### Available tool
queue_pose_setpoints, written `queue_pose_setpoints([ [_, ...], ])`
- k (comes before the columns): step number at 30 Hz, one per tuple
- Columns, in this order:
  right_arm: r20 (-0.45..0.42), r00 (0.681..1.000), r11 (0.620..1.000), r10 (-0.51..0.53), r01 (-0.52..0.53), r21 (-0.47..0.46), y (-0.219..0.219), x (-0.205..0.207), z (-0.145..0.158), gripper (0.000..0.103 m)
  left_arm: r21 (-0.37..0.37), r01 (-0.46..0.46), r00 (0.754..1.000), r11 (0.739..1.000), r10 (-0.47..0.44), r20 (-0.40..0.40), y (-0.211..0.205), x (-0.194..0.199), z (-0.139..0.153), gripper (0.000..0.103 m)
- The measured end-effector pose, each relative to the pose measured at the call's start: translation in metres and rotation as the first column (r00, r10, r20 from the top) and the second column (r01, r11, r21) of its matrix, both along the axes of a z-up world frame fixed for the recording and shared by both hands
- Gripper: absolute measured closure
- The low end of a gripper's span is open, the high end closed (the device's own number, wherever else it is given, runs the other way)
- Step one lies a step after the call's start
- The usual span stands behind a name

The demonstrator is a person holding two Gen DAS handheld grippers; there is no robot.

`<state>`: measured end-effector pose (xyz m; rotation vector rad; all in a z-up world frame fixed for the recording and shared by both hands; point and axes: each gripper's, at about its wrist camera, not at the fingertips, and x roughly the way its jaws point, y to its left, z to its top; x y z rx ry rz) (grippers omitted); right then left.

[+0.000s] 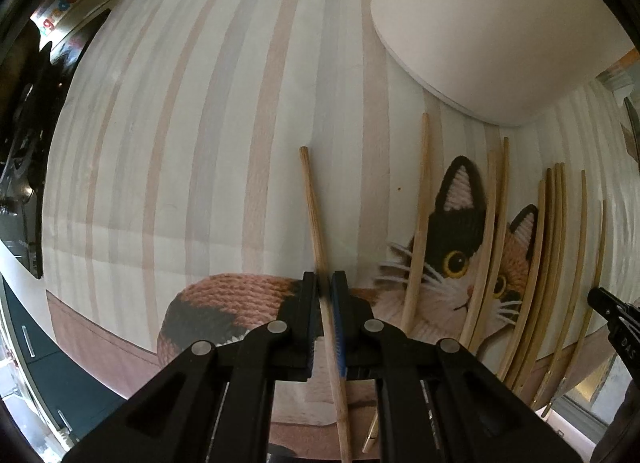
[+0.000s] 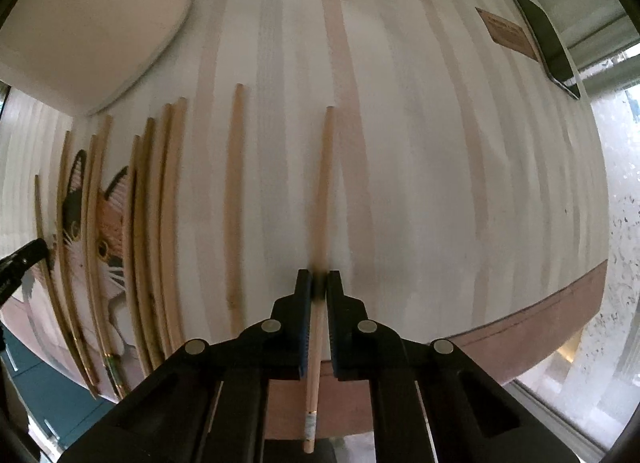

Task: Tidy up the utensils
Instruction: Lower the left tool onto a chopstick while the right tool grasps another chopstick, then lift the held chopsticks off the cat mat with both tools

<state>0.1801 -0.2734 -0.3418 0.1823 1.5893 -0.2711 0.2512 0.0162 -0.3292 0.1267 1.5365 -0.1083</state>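
Wooden chopsticks lie on a striped cloth with a cat picture. My left gripper [image 1: 325, 283] is shut on one chopstick [image 1: 314, 203] that points away from me along the cloth. My right gripper [image 2: 319, 283] is shut on another chopstick [image 2: 323, 183], also pointing away. A single chopstick [image 2: 234, 199] lies just left of the right gripper. Several more chopsticks [image 1: 556, 263] lie in a rough row over the cat picture [image 1: 452, 247], between the two grippers; they also show in the right wrist view [image 2: 156, 231]. The right gripper's tip shows at the left view's right edge [image 1: 608, 303].
A large white rounded container [image 1: 480, 31] stands at the back, also in the right wrist view [image 2: 88, 19]. A dark phone [image 2: 548, 39] and a brown card [image 2: 506, 33] lie at the far right. The cloth's brown border [image 2: 540, 335] marks the table's near edge.
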Motion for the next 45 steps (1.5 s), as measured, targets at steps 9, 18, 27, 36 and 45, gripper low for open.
queue_pose_setpoints([
  [9, -0.038, 0.999, 1.0, -0.007, 0.006, -0.025, -0.002, 0.012, -0.009, 0.095, 0.013, 0.015, 1.0, 1.0, -0.015, -0.006, -0.003, 0.009, 0.0, 0.094],
  [18, -0.037, 0.999, 0.997, 0.037, -0.039, -0.059, 0.016, 0.023, -0.006, 0.094, 0.046, 0.073, 0.997, 0.996, -0.071, -0.035, -0.028, 0.004, -0.003, 0.093],
  [27, -0.047, 0.998, 0.998, 0.048, -0.05, -0.047, 0.036, 0.011, -0.008, 0.096, 0.071, 0.126, 0.992, 0.99, -0.125, -0.017, -0.033, -0.001, -0.009, 0.098],
  [36, -0.062, 0.997, 0.999, 0.033, -0.036, -0.034, 0.035, 0.009, -0.006, 0.094, 0.06, 0.082, 0.996, 0.995, -0.081, -0.022, -0.03, -0.002, -0.014, 0.098],
  [45, 0.031, 0.999, 0.999, -0.013, 0.014, -0.031, 0.021, 0.004, 0.015, 0.096, 0.11, 0.038, 0.991, 0.993, -0.051, 0.126, -0.02, -0.022, 0.028, 0.099],
])
